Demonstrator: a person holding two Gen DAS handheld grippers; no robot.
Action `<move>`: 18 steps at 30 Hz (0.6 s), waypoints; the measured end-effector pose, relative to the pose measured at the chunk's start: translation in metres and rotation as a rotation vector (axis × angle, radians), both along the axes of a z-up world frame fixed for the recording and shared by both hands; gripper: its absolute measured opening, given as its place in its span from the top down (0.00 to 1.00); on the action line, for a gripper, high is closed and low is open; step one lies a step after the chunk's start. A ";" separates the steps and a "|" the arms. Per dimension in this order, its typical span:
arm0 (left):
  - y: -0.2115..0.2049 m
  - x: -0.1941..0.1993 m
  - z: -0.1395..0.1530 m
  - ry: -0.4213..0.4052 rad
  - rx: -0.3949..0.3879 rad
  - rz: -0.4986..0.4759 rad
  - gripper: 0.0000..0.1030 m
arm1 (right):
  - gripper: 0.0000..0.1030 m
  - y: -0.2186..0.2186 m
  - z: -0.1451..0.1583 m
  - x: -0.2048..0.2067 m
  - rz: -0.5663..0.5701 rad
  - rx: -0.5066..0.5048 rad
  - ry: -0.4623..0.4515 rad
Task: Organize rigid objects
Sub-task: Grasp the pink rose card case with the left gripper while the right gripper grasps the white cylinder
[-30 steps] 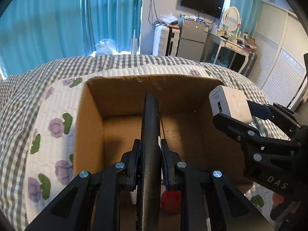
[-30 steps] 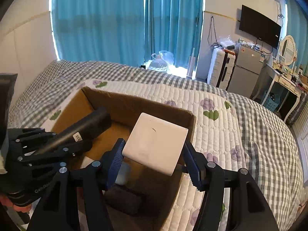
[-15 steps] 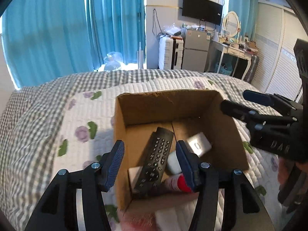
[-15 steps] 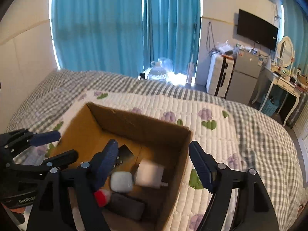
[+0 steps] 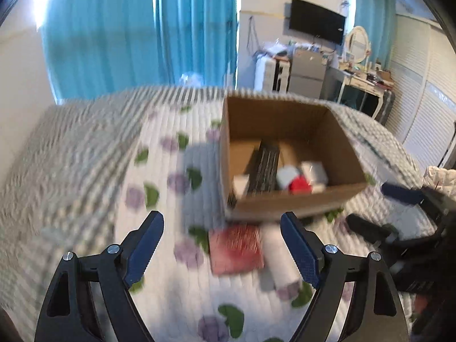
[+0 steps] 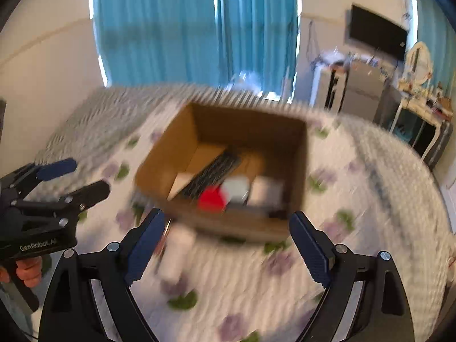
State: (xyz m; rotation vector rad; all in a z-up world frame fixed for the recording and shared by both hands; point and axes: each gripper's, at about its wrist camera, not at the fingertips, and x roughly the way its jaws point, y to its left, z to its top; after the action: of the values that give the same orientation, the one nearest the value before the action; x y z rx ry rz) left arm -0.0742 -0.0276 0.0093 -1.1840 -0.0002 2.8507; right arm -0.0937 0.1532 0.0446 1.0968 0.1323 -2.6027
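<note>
An open cardboard box (image 5: 273,202) (image 6: 296,154) stands on the bed. Inside lie a black remote (image 5: 265,168) (image 6: 212,175), white blocks (image 5: 315,171) (image 6: 268,192) and a red thing (image 5: 299,185) (image 6: 211,199). In front of the box lie a red flat pack (image 5: 235,249) and a white cylinder (image 5: 280,258) (image 6: 178,252). My left gripper (image 5: 222,245) is open and empty, above the quilt near these two. My right gripper (image 6: 226,245) is open and empty, in front of the box. Both views are blurred.
The bed has a white flowered quilt (image 5: 171,171) over a grey checked cover (image 5: 71,148). Blue curtains (image 5: 142,34), a white suitcase (image 5: 268,74), a small fridge (image 5: 307,72) and a dressing table (image 5: 367,85) stand beyond the bed.
Both grippers opened, dropping the remote and white block into the box, then pulled back and up. The box now sits farther off and the pack and cylinder show.
</note>
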 end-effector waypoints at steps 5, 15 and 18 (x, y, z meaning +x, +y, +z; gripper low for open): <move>-0.017 0.003 -0.042 -0.058 -0.037 0.047 0.16 | 0.17 -0.034 -0.066 -0.008 0.008 0.078 -0.083; -0.023 0.008 -0.050 -0.065 -0.061 0.083 0.16 | 0.31 -0.066 -0.122 -0.046 0.051 0.082 -0.180; -0.023 0.005 -0.055 -0.089 -0.062 0.088 0.16 | 0.51 -0.063 -0.133 -0.046 0.057 0.078 -0.204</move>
State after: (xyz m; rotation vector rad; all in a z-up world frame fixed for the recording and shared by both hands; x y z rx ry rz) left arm -0.0690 -0.0505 -0.0460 -1.3556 0.0336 2.8900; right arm -0.1400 0.0900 -0.0889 1.3577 0.2162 -2.4366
